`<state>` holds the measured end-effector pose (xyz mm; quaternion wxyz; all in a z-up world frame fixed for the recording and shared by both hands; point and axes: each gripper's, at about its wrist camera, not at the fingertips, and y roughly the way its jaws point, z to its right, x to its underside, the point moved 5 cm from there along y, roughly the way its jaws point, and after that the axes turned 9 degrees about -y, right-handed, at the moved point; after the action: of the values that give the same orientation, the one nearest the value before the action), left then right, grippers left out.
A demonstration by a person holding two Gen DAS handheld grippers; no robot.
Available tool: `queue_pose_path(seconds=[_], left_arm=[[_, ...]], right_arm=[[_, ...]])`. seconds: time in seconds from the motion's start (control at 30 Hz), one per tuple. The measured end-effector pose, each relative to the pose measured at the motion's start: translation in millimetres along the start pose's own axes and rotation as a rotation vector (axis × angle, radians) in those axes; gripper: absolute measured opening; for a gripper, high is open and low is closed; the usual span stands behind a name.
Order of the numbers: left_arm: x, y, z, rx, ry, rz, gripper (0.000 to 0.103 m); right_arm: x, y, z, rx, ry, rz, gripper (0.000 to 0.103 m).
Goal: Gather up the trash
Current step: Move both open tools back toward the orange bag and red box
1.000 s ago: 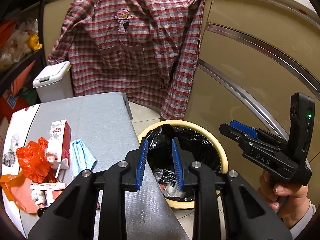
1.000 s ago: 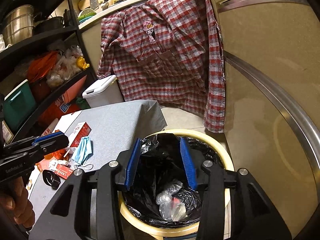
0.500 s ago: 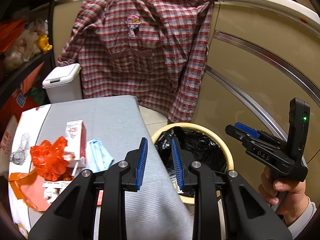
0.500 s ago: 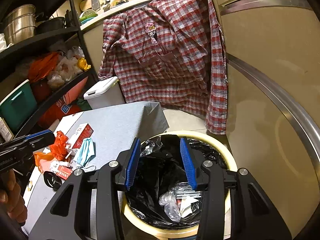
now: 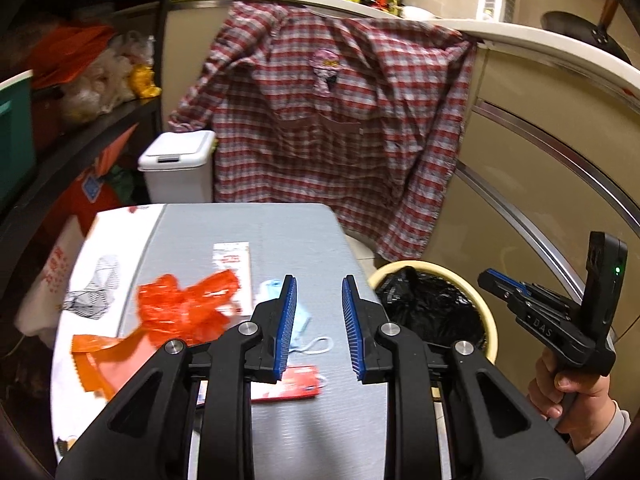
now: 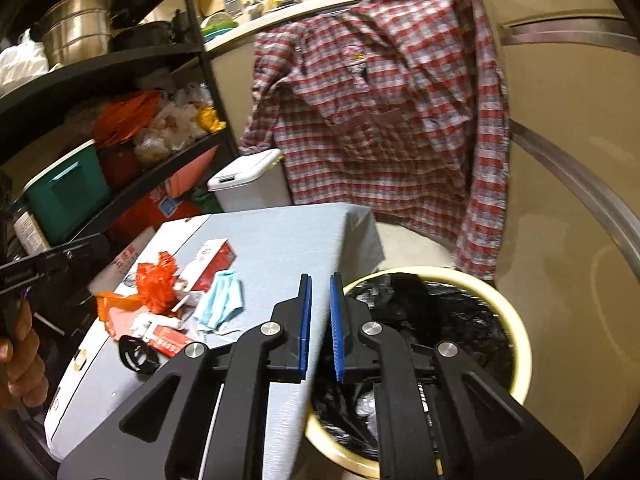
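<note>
Trash lies on a grey table [image 5: 264, 236]: an orange plastic bag [image 5: 180, 312], a red and white carton [image 5: 234, 272], a light blue face mask [image 6: 222, 300], a red packet [image 5: 288, 388] and a black ring [image 6: 136, 354]. A cream bin [image 6: 516, 320] with a black liner stands right of the table and holds clear wrappers. My left gripper [image 5: 319, 328] is open and empty above the table's right part. My right gripper [image 6: 319, 328] is narrowly open and empty, over the table edge beside the bin; it also shows in the left wrist view [image 5: 500, 280].
A plaid shirt [image 5: 340, 128] hangs over the counter behind the table. A white lidded bin [image 5: 178, 164] stands on the floor behind the table. Dark shelves [image 6: 100, 68] with pots, bags and a green box fill the left side. Beige cabinet fronts [image 5: 540, 168] run along the right.
My left gripper has swung left from over the bin to above the table. My right gripper has moved left off the bin and its jaws have narrowed. More wrappers lie in the bin.
</note>
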<state>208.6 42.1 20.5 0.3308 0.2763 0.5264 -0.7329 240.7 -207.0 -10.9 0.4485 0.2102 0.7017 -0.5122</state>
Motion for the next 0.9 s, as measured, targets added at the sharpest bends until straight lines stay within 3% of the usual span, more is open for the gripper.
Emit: queue_pose_path(seconds=[0.63,0.73,0.8,0.9], left_arm=[[-11.5,-33.0,-120.6,-0.124,-0.134,0.038,0.022],[-13.2,-30.3,-132.1,-0.137,-0.147,0.037,0.022],[-14.0,-26.2,-139.4,-0.143,-0.155,0.031,0.022],[-13.0,-17.7,-148.4,-0.152,-0.162,0.017,0.022]], right_arm=[[9.6,55.6,-112.6,-0.173,-0.168,-0.07,0.013],[13.9,67.5,-125.7,-0.197,-0.191,-0.093,0.017],[17.9,74.6,-131.7,-0.211,-0.204,-0.112,0.029],[25.2,86.7,-141.8,-0.231,-0.239,-0.143,0.038]])
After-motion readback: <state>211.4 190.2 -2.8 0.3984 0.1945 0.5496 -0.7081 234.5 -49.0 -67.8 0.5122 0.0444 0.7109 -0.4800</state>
